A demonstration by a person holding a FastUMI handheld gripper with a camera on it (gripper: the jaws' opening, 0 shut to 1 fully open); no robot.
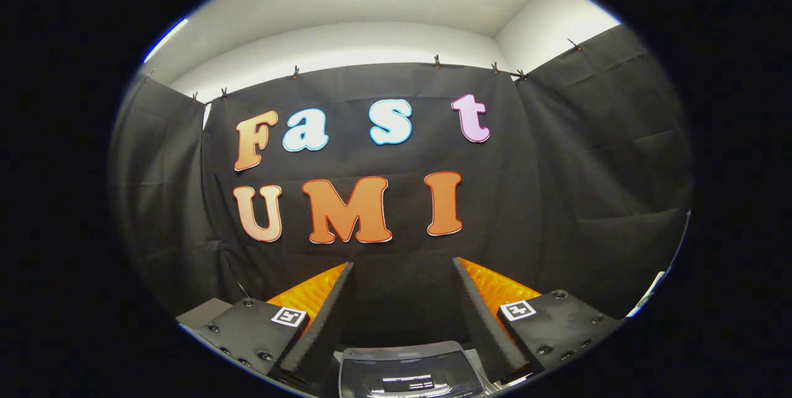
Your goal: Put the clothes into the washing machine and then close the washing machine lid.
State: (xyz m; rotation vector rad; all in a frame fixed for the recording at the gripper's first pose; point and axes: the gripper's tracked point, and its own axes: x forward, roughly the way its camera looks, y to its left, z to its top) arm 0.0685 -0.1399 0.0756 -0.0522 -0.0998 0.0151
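Fingers [402, 277] spread apart above closed dark-glass washing machine lid [408, 370].

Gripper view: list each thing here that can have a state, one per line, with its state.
gripper: fingers open, spread wide, nothing between them, pointed at the booth wall.
washing machine lid: translucent panel just below the fingers; open or closed cannot be told.
black cloth: hanging, clipped along its top edge.

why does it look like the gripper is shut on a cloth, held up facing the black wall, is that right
Not quite. In the gripper view the gripper is open, its two fingers spread wide with nothing between them. The rest stands: it is held up facing the black wall, with a grey rounded top just below the fingers.
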